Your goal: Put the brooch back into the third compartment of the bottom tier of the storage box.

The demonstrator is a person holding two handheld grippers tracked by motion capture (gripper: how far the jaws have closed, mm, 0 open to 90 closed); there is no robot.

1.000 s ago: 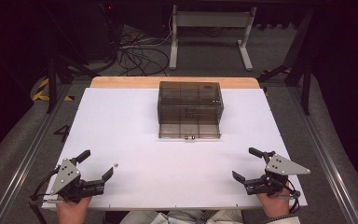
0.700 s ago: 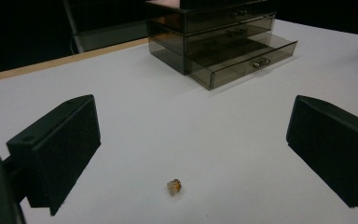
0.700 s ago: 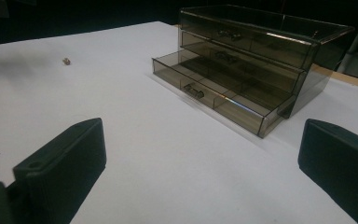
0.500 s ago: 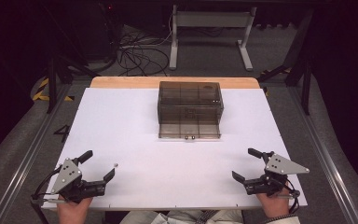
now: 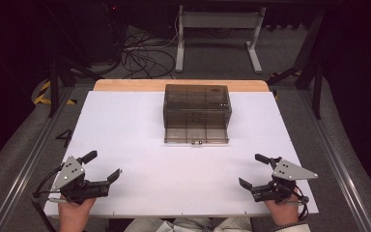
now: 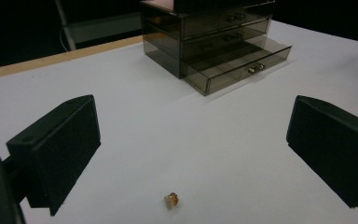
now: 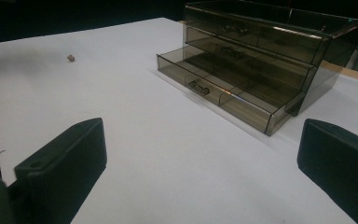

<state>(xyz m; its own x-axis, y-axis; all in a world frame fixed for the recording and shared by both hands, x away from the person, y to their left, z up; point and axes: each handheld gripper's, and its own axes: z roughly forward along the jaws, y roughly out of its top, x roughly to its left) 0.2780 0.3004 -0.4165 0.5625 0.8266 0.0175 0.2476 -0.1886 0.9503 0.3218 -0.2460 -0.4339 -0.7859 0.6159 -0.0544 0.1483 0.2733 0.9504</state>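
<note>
On table (image 5: 140, 135), one drawer box (image 5: 196, 113), one bead (image 6: 171, 199), two claws spread

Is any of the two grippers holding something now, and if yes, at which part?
Nothing is held. The left gripper and the right gripper both stand open over the white table; a small brownish object lies untouched between the left gripper's jaws.

small amber bead (image 6: 171, 199) | on white tbl | btwn left gripper jaws
</note>
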